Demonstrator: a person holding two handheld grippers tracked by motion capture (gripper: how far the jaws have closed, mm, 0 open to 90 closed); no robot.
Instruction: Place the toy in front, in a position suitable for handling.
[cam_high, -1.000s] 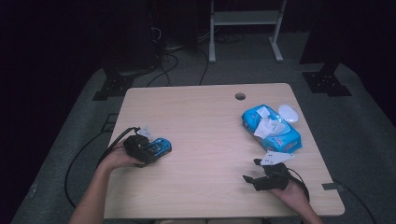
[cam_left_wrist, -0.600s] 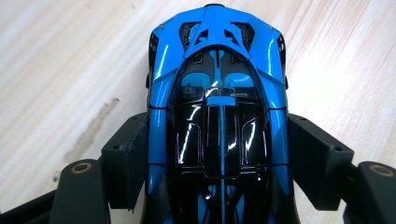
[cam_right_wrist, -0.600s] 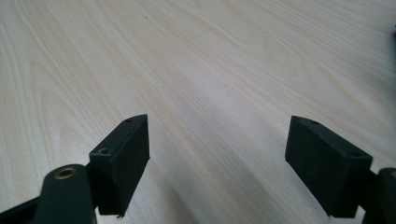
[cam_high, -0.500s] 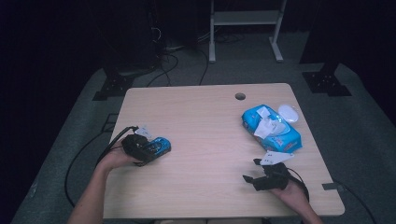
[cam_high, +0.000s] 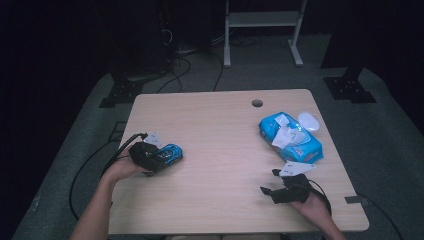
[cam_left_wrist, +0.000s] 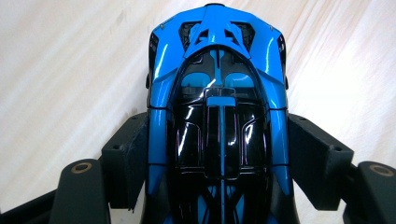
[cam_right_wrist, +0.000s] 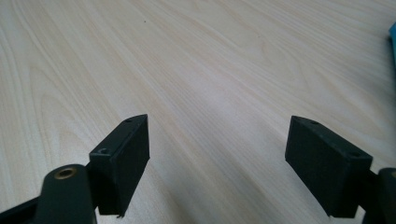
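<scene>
From above, the left tool (cam_high: 159, 159) sits near the tabletop's (cam_high: 215, 145) left edge, its jaws having just closed in on the blue toy car (cam_high: 170, 152). The right tool (cam_high: 274, 190) rests near the front right corner, just short of a blue wipes pack (cam_high: 290, 137); bare wood lies between them.

In the left gripper view, the blue toy car (cam_left_wrist: 217, 102) lies lengthwise between the pads, which touch both its flanks.

In the right gripper view, the right tool (cam_right_wrist: 217, 154) stands wide over bare tabletop (cam_right_wrist: 187, 70).

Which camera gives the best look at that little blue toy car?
The left gripper view: the car sits close up between the jaws, roof and bodywork plain. The high view shows it small, partly hidden by the left gripper. The right gripper view faces bare table.
</scene>
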